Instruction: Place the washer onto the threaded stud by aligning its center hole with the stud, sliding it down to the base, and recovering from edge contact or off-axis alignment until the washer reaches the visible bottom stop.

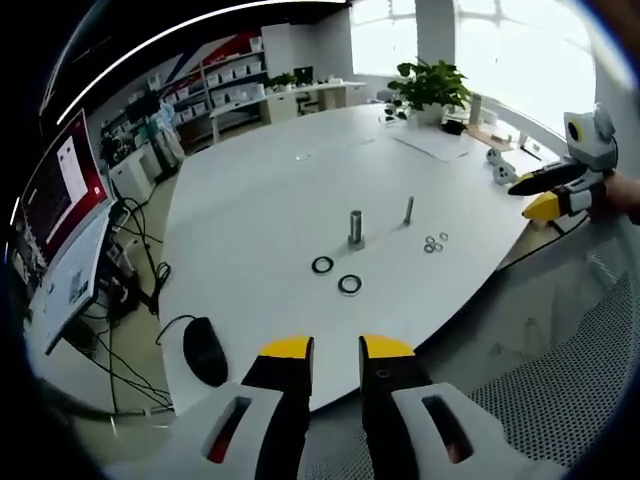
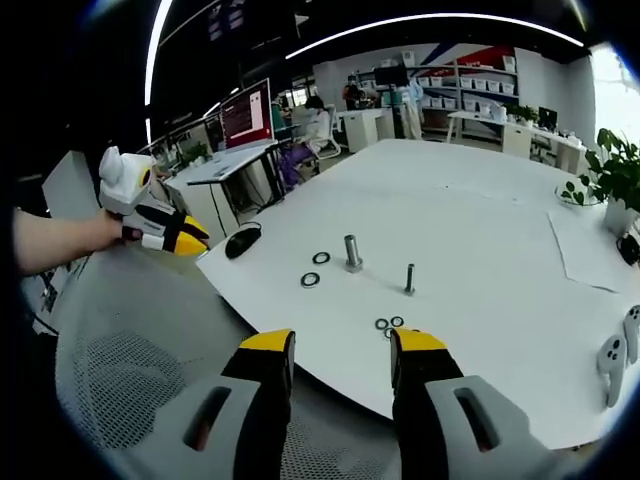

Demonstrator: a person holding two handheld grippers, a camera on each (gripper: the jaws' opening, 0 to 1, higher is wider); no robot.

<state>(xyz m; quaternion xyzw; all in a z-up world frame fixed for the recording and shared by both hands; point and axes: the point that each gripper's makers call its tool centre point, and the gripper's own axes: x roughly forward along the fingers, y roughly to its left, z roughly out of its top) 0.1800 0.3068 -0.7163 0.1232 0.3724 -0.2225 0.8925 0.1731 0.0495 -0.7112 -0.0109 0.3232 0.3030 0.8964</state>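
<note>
On the white table (image 1: 260,190) a thick threaded stud (image 1: 356,228) stands upright, with a thinner stud (image 1: 409,209) just to its right. Two black washers (image 1: 322,265) (image 1: 349,284) lie flat in front of the thick stud, and a cluster of small washers (image 1: 434,242) lies near the thin one. My left gripper (image 1: 336,350) is open and empty, held off the table's near edge. In the right gripper view the thick stud (image 2: 352,252), thin stud (image 2: 409,278), black washers (image 2: 310,279) and small washers (image 2: 390,325) lie ahead of my open, empty right gripper (image 2: 342,350).
A black mouse (image 1: 205,350) sits at the table's near-left corner, beside a monitor (image 1: 65,200). A potted plant (image 1: 430,90) and paper (image 2: 590,250) occupy the far end. A white controller (image 2: 615,365) lies at the right. A mesh chair (image 2: 130,370) stands below the grippers.
</note>
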